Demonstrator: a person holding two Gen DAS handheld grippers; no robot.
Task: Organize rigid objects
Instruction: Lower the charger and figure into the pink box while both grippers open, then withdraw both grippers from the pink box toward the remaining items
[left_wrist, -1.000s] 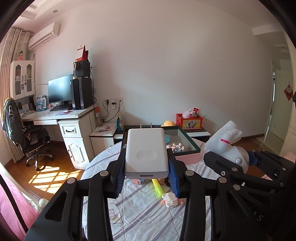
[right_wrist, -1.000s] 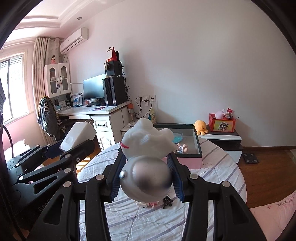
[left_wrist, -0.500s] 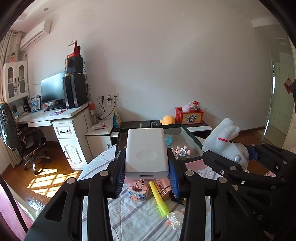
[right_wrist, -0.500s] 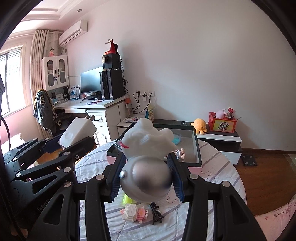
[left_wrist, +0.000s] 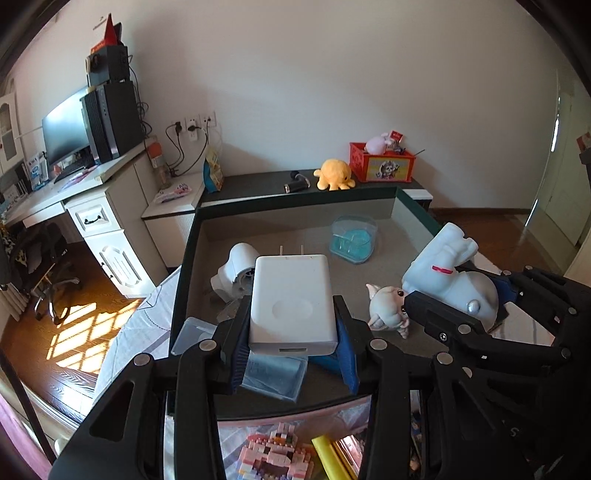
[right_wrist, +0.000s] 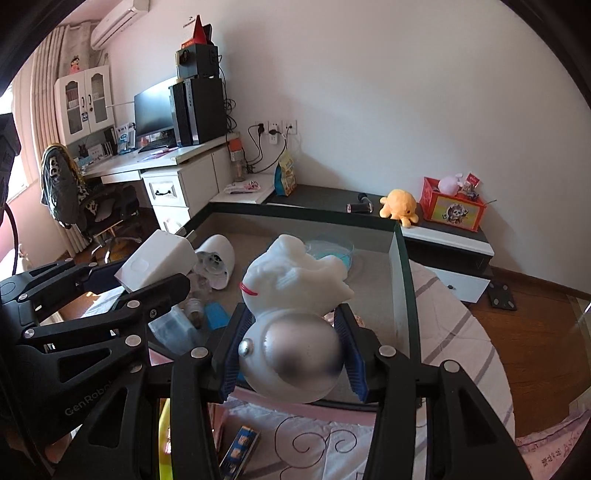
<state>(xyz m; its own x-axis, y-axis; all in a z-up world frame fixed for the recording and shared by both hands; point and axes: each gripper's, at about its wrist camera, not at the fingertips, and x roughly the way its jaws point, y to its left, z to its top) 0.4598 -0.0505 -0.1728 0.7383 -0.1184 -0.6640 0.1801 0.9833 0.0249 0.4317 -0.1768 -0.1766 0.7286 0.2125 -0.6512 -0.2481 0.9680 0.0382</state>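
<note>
Left hand-held gripper and right hand-held gripper side by side — both angled downward, pads clamped.

I'm working in a home bedroom-study: at ten o'clock a white desk with monitor, an air conditioner overhead, wood floor, plush octopus at one o'clock.

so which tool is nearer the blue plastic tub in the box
Right. The right tool sits just below the blue tub; the left tool is farther left, holding the white charger.
</note>
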